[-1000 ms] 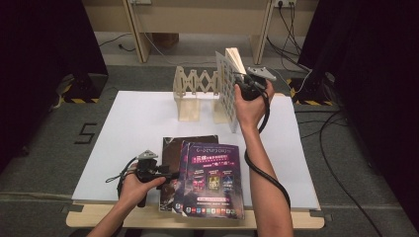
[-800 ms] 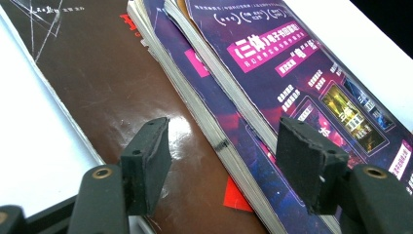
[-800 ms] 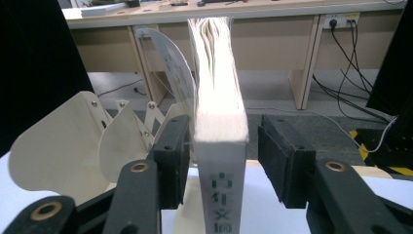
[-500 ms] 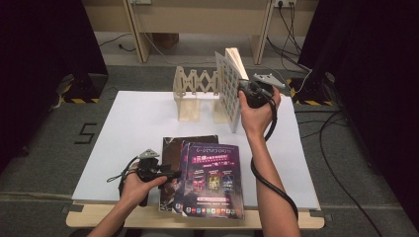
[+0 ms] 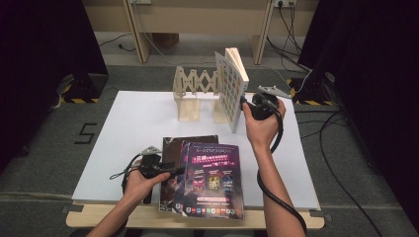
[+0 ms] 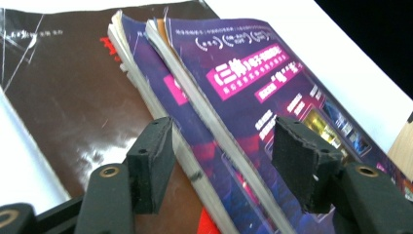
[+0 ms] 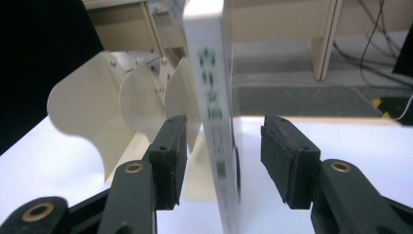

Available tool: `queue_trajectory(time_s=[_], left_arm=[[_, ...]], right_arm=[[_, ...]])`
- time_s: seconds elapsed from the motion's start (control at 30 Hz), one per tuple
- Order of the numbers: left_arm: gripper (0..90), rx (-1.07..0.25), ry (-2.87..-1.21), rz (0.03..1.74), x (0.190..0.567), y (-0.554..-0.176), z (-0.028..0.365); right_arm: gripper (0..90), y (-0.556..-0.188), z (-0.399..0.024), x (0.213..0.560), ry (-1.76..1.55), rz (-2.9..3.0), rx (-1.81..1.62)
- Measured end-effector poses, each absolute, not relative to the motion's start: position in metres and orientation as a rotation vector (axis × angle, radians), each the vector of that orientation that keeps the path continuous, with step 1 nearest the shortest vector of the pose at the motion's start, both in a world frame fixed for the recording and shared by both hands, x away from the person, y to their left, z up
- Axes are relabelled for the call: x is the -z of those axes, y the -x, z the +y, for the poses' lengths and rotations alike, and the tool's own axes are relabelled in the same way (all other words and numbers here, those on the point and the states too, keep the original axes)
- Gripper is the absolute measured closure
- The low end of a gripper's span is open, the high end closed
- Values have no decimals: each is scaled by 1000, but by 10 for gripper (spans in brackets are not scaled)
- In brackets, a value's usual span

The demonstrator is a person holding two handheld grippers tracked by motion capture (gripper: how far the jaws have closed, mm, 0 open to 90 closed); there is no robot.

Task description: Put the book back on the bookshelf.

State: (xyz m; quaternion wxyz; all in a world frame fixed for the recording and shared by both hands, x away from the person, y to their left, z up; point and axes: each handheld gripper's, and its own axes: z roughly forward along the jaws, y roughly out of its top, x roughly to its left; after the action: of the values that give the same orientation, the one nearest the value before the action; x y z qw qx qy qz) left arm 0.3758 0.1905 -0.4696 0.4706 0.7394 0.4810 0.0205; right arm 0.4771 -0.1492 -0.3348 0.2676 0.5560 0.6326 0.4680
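On the white table (image 5: 133, 123), both grippers are parked at books with nothing clamped.

Biggest thing past the jaws is the wooden rack (image 5: 195, 91), its curved dividers sitting just beyond the right gripper's (image 7: 223, 156) left-hand pad. The white book (image 7: 214, 97) stands upright between those jaws, spine towards the camera, closer to the left-hand pad, gap on both sides, so wide open and gripping nothing; they've just been opening. Left gripper (image 6: 221, 156) sits low at the stack of magazines (image 6: 160, 92): the page edges of the top purple ones run between its pads, brown cover off to the left-hand jaw. Jaws have just been closing a bit but are open, not pinching.
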Motion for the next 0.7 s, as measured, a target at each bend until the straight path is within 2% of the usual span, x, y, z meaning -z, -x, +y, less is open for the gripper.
queue_trajectory(time_s=[0.23,0.63,0.7], left_arm=[[434,-48,-1797,1202,466,-387,183],[469,-16,-1836,1268,476,-402,161],[470,-15,-1840,1271,477,-402,160]], right_arm=[[526,-462,-154,355,-1563,1781,-1241],[527,-444,-162,424,-1767,1998,-1133],[529,-443,-162,427,-1776,2011,-1129]])
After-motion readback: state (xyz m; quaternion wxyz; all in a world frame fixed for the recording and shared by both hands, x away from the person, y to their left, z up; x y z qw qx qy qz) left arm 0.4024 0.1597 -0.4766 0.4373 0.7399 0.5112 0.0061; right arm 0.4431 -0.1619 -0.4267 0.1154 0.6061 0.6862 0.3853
